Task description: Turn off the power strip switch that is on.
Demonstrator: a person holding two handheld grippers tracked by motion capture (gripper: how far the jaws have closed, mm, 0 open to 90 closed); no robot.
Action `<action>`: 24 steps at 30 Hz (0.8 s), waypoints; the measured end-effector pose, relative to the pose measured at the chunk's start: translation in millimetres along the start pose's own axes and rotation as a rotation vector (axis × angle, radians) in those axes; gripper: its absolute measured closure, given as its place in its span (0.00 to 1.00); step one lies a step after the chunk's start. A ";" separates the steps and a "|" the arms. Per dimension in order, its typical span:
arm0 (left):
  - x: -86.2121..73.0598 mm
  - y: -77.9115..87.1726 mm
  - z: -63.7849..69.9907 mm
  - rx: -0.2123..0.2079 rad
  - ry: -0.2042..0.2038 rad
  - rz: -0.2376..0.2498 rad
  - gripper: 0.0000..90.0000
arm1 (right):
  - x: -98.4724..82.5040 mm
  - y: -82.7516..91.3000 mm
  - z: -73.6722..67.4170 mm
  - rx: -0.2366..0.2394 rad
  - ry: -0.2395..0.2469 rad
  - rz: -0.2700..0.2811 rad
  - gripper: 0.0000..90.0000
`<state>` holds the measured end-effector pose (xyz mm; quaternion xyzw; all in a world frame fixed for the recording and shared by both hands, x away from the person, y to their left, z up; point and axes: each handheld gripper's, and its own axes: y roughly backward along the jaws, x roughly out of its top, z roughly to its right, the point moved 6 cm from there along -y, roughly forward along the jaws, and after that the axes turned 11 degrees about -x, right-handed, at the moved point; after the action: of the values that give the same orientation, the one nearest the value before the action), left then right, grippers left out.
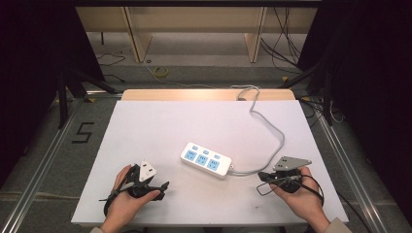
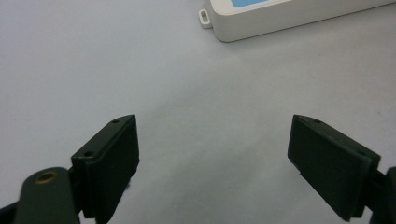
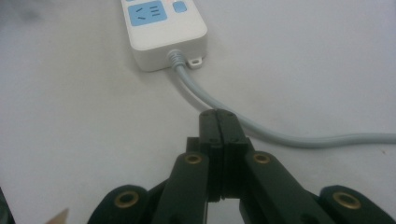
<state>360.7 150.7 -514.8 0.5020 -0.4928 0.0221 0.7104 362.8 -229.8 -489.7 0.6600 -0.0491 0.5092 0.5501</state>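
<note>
With the left claw [image 2: 212, 158] wide open and empty and the right claw [image 3: 218, 122] shut empty, approach the strip [image 1: 206, 159] squarely.

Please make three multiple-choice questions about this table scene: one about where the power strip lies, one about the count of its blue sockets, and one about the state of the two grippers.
1. Where does the power strip lie on the table?
A. Between the two grippers, near the middle
B. At the far left corner
C. Under the left hand

2. How many blue sockets show on the power strip in the high view?
A. One
B. Three
C. Five

3. How do the jaws of the grippers stand?
A. Both open
B. Left gripper open, right gripper shut
C. Left shut, right open

Answers:
1. A: the high view shows it between the two hands, apart from both.
2. B: three blue faces sit in a row on its top.
3. B: the left gripper view shows a wide gap with bare table between the pads; the right gripper view shows the pads pressed together, with the grey cable lying behind them.
</note>
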 end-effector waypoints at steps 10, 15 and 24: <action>-0.1 0.0 0.2 -0.002 -0.001 -0.004 0.18 | 3.3 -1.6 -1.3 0.005 0.007 -0.003 1.00; -0.1 -0.2 0.4 -0.002 -0.001 -0.003 0.18 | 5.4 -2.6 -1.9 0.008 0.008 -0.006 1.00; -0.2 0.0 0.4 -0.002 -0.004 -0.007 0.18 | 8.6 -3.9 -3.0 0.014 0.015 -0.010 1.00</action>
<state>360.3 150.6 -514.9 0.5030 -0.4926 0.0179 0.7100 367.5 -221.7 -486.4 0.6602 -0.0381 0.5118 0.5484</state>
